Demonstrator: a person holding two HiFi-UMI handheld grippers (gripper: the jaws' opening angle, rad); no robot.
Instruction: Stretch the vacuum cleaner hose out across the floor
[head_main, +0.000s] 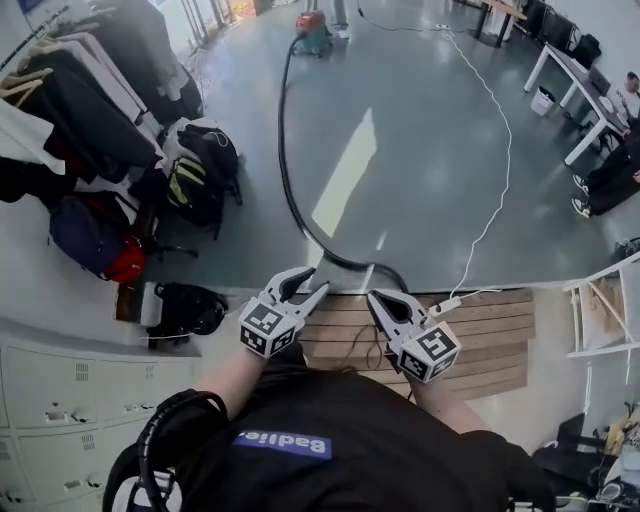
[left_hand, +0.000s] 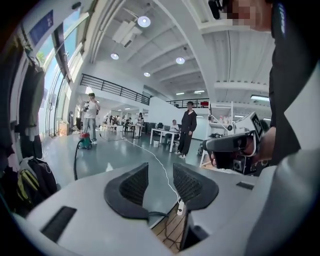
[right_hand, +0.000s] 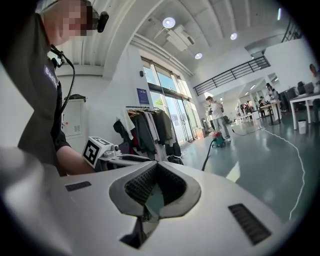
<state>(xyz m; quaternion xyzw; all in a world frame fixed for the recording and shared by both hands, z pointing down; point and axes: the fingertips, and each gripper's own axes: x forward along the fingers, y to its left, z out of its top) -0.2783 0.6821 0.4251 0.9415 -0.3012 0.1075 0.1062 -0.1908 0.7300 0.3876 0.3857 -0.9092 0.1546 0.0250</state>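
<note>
The vacuum cleaner (head_main: 312, 30) stands far off across the grey floor. Its black hose (head_main: 285, 170) runs from it in a long curve toward me and ends by the wooden platform (head_main: 495, 340), just ahead of both grippers. My left gripper (head_main: 305, 282) is open, with nothing between its pads (left_hand: 135, 187). My right gripper (head_main: 375, 298) is shut and empty, its jaws meeting at the tips (right_hand: 156, 167). Neither gripper touches the hose. The left gripper view shows the vacuum cleaner (left_hand: 85, 141) and hose (left_hand: 75, 160); in the right gripper view the vacuum cleaner (right_hand: 218, 140) is far off.
A white cable (head_main: 497, 190) snakes across the floor to a power strip (head_main: 447, 304) on the platform. Backpacks (head_main: 200, 170) and a clothes rack (head_main: 70, 110) line the left side, with cabinets (head_main: 60, 400) below. Tables (head_main: 575, 80) stand at the far right. People (left_hand: 189, 129) stand in the hall.
</note>
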